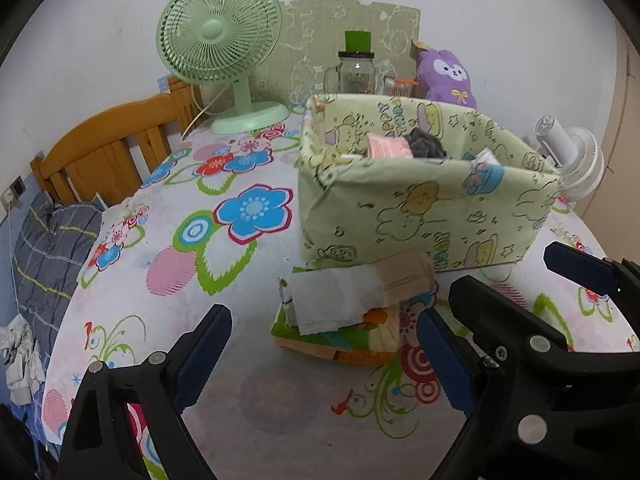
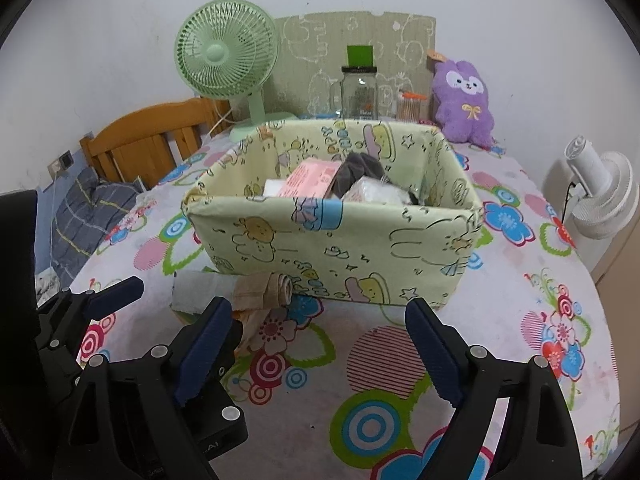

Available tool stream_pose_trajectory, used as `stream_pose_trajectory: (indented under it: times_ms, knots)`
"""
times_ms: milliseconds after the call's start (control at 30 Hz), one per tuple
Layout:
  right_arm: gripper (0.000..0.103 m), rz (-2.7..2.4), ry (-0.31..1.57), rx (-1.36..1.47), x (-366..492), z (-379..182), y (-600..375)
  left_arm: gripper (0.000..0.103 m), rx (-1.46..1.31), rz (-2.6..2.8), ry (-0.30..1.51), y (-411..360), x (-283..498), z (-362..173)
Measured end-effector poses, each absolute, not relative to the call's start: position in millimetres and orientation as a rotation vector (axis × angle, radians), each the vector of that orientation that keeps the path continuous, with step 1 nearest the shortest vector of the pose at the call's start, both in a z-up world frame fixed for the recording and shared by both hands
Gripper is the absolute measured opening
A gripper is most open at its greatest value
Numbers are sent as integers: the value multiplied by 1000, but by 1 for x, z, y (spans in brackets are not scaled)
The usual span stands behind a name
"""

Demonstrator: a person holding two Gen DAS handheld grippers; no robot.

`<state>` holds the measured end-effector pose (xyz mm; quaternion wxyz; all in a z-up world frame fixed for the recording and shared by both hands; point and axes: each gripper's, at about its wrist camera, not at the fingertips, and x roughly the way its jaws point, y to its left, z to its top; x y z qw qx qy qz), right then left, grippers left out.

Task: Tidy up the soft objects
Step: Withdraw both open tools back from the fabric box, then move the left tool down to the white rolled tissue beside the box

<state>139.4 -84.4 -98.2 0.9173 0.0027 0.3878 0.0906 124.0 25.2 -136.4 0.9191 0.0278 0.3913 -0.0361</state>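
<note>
A green desk fan (image 2: 227,57) stands at the back of the flower-patterned tabletop (image 2: 520,320), beside a glass jar (image 2: 359,91) with a black lid. A white fan (image 2: 604,196) stands off the right edge, and a wooden headboard (image 1: 108,148) shows at left

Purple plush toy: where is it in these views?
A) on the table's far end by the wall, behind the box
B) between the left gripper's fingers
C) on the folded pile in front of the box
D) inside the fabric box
A: the purple plush toy sits against the wall behind the fabric box, beside the glass jar.
</note>
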Motion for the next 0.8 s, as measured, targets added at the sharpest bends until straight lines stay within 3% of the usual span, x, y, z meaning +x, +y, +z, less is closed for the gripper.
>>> stream_pose_trajectory:
  times_ms: [167,400,500,567,800]
  knots:
    - [90,194,820,12,146,-107,-80,94,61,-69,814,29,130,-143]
    - [90,180,833,36,154,-113,-82,84,79,-87,779,28,136,-142]
    - [90,168,839,35,158,-113,-83,76,82,-104,785,26,140,-144]
    - [90,166,842,30,159,-114,-83,64,80,-126,796,25,142,-145]
    - [90,167,845,34,161,-114,-82,51,81,-141,787,23,143,-145]
